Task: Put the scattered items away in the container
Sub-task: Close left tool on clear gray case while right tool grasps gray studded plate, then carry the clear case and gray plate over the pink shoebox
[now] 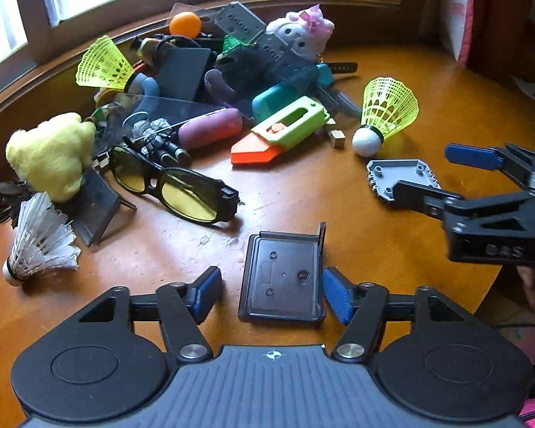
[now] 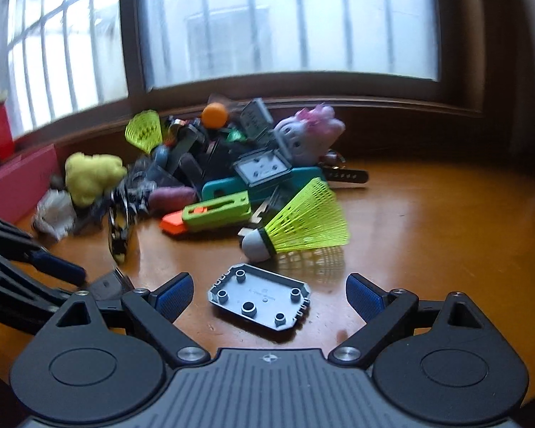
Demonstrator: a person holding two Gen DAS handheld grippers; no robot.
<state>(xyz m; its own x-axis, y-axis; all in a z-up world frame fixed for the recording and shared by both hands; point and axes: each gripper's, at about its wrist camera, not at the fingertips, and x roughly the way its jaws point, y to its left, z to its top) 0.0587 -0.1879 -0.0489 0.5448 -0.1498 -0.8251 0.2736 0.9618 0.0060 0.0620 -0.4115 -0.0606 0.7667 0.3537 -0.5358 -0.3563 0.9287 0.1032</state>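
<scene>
Wide open on the left gripper (image 1: 271, 290), blue pads either side of a dark flat lid (image 1: 281, 278), right pad almost at its raised edge, nothing pinched. Lined up that way, at a guess, to close across the lid's short width. Same on the right gripper (image 2: 269, 296): spread wide, straddling a grey studded plate (image 2: 258, 297) lying flat, clear of both pads.

Just beyond those right fingers, a yellow shuttlecock (image 2: 303, 221) on its side. Ahead of the left fingers, glasses (image 1: 174, 182), a green and orange toy cutter (image 1: 281, 128), then a heap (image 1: 214, 67) of toys jammed against the window ledge. Far left of the fingers, a yellow plush (image 1: 50, 153) and a feather shuttlecock (image 1: 39, 242).

All loose on the table. No container picked out for certain; clear plastic in the heap, maybe, cannot tell.

Underneath, a glossy orange-brown table (image 1: 339, 196), scuffed. Behind, a barred window (image 2: 285, 25), pale daylight.
</scene>
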